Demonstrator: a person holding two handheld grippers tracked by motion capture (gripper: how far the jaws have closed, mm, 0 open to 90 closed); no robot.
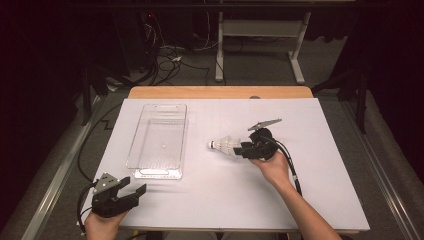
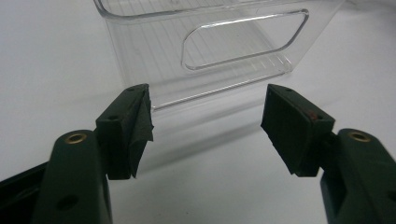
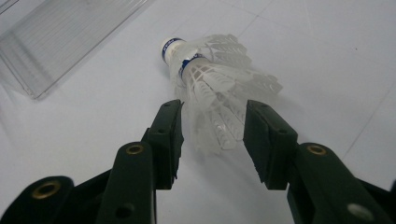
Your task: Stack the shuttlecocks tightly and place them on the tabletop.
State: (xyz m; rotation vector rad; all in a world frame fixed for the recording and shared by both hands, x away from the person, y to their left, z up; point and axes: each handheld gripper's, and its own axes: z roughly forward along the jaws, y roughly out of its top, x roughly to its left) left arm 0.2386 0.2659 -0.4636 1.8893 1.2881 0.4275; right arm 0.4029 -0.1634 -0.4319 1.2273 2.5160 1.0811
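Observation:
Two white plastic shuttlecocks (image 3: 210, 79) with blue-banded corks lie overlapping on the white table, corks toward the tray; in the high view they read as one white shape (image 1: 223, 145) at mid-table. My right gripper (image 3: 212, 109) lies low on the table just right of them (image 1: 241, 149). Its jaws stand either side of the nearer skirt with no clear squeeze on it, so it is open. My left gripper (image 1: 134, 185) rests at the table's front left, open and holding nothing (image 2: 205, 100), pointing at the end wall of a clear plastic tray (image 2: 140, 46).
The clear tray (image 1: 145, 131) lies lengthwise left of centre, with a handle slot (image 2: 243, 39) in its near end; its corner (image 3: 56, 42) lies left of the shuttlecocks. A white sheet (image 1: 325, 165) covers the table. Cables and table legs are on the floor beyond.

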